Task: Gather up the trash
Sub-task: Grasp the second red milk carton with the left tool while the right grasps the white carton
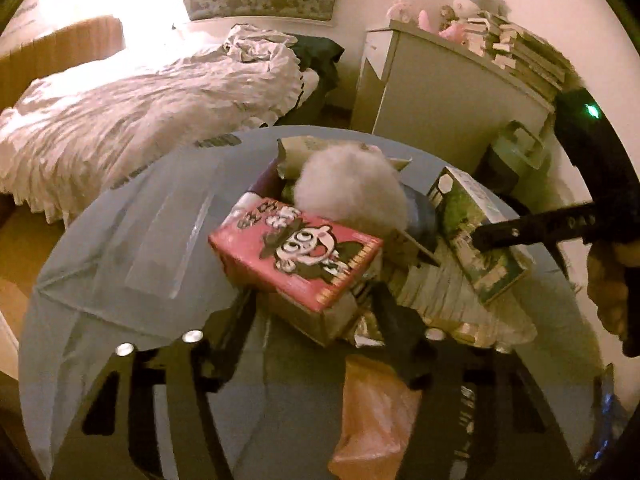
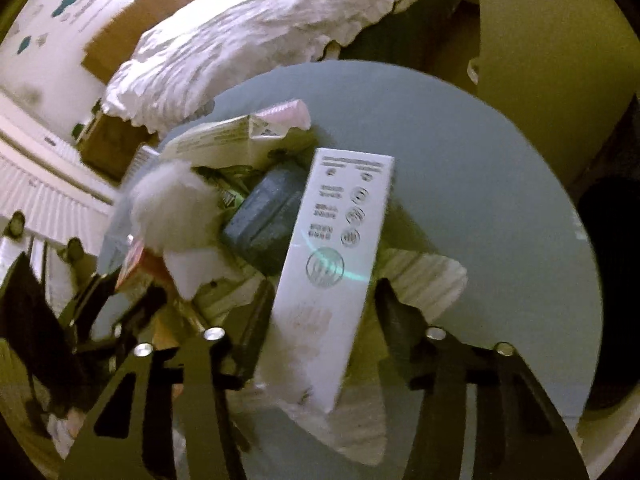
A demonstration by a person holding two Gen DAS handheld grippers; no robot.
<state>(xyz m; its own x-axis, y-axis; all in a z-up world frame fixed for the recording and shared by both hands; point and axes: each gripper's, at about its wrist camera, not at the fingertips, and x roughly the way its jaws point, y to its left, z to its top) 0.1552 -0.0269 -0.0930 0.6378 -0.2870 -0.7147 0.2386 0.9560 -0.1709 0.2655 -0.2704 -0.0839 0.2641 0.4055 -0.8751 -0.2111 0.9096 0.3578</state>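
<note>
Trash lies heaped on the round grey table (image 1: 100, 280). We see the left gripper (image 1: 316, 304) pinching the pink carton (image 1: 296, 256) at its near end, and the right gripper (image 2: 320, 320) clamping the white box (image 2: 340, 240), both beside the cotton ball (image 1: 352, 192).

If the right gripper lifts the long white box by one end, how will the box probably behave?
The white box looks like thin printed cardboard, so it is probably light and fairly stiff, though hard squeezing may dent it. It is long and the right gripper straddles its near end, so the far end may sag or swing. It leans on the pile, so the blue-grey object beside it might shift.
</note>
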